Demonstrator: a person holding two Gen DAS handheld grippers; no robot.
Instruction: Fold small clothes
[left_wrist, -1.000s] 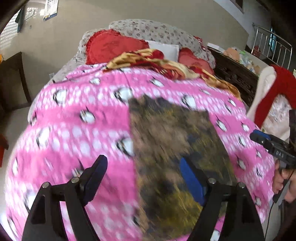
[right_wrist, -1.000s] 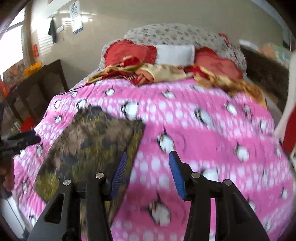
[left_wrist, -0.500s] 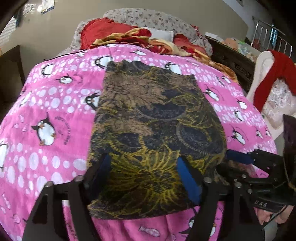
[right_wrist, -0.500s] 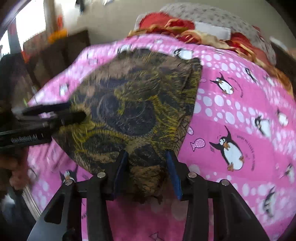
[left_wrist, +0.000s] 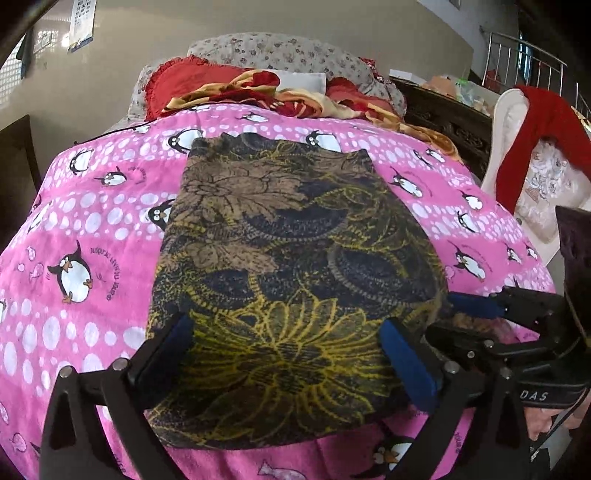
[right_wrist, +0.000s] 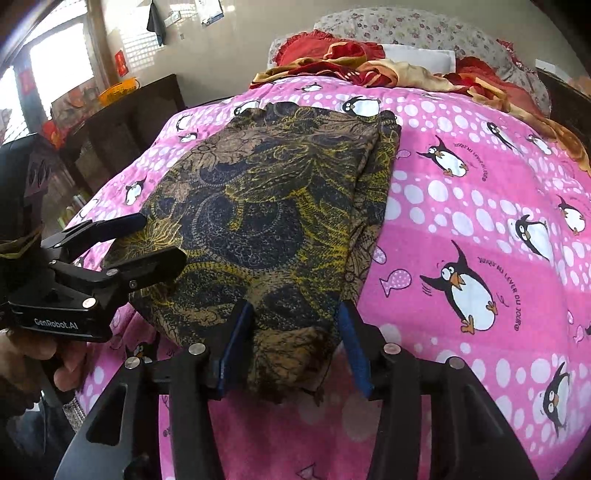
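While a folded brown-and-yellow floral garment (left_wrist: 295, 266) lies mid-frame on the pink penguin bedspread (left_wrist: 92, 229), the left gripper (left_wrist: 288, 347), jaws just opened wide, straddles its near edge, the right gripper (right_wrist: 295, 339) half-open around its corner.

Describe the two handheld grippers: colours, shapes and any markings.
Both are matte black. The left gripper and right gripper have angular forked arms with silver screws and blue pads inside the jaws. White lettering reads "GenRobot.AI" on the left body; "DAS" shows on the right one.
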